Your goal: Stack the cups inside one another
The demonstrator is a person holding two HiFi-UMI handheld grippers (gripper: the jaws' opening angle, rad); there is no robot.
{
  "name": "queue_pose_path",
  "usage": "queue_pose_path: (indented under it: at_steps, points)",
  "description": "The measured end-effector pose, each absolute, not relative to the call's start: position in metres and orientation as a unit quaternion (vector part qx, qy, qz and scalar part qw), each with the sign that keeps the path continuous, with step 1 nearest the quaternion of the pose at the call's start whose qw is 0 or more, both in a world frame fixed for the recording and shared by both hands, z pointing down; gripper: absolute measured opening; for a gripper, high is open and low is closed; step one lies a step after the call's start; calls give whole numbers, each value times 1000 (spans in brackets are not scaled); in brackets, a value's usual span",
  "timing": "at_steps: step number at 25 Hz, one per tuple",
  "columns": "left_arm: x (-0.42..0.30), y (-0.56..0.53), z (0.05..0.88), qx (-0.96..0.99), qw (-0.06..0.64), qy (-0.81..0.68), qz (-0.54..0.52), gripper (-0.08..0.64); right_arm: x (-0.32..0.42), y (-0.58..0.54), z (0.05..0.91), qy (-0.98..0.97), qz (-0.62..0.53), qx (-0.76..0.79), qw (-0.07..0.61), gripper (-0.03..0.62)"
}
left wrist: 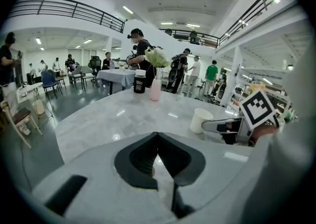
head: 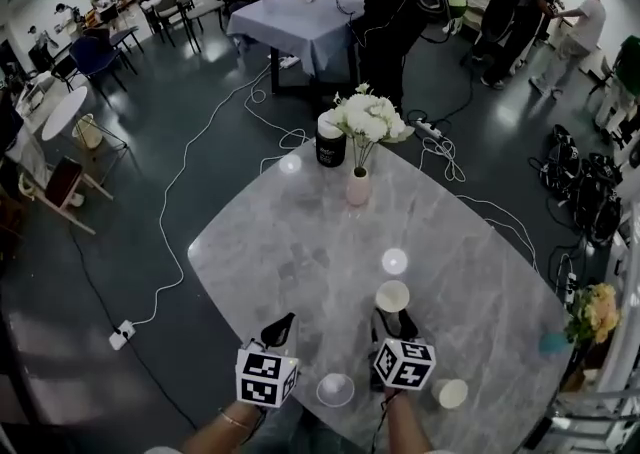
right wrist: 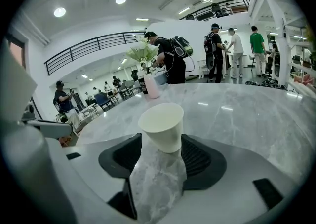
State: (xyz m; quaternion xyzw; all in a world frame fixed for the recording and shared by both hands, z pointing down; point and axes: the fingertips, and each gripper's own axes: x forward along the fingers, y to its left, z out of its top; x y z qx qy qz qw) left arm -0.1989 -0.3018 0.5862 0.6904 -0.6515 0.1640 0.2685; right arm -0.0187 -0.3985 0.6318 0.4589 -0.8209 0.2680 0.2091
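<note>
Three white paper cups stand on the marble table (head: pixel 300 242). One cup (head: pixel 392 296) (right wrist: pixel 163 127) stands upright between the spread jaws of my right gripper (head: pixel 393 320) (right wrist: pixel 161 141), which is open; the pads do not press on it. A second cup (head: pixel 335 389) sits near the front edge between my two hands, and a third cup (head: pixel 451 393) is at the front right. My left gripper (head: pixel 280 326) (left wrist: pixel 157 135) is shut and empty, low over the table to the left of the first cup (left wrist: pixel 201 120). The right gripper (left wrist: pixel 222 126) shows beside that cup.
A pink vase (head: pixel 358 187) of white flowers and a black jar (head: pixel 330 140) stand at the table's far end. Yellow flowers (head: pixel 597 310) sit off the right edge. People, chairs, another table (head: pixel 300 22) and floor cables (head: pixel 190 172) lie beyond.
</note>
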Motion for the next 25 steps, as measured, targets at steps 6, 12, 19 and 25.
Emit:
queue_pose_path:
  at_steps: [6,12,19,25]
  points:
    - [-204,-301,599,687,281,-649,166,-3,-24,-408,640,-819,257,464,218,223]
    - [-208,-295,608,685,290,-646,170,-3,-26,-414,644,-818,248,469,222,227]
    - [-215,-294,612,685,292,-646,169,-3,-27,-418,645,-812,248,482,217,225]
    - [-219,-290,613,684,293,-646,170,-3,-26,-417,643,-813,246,484,212,225]
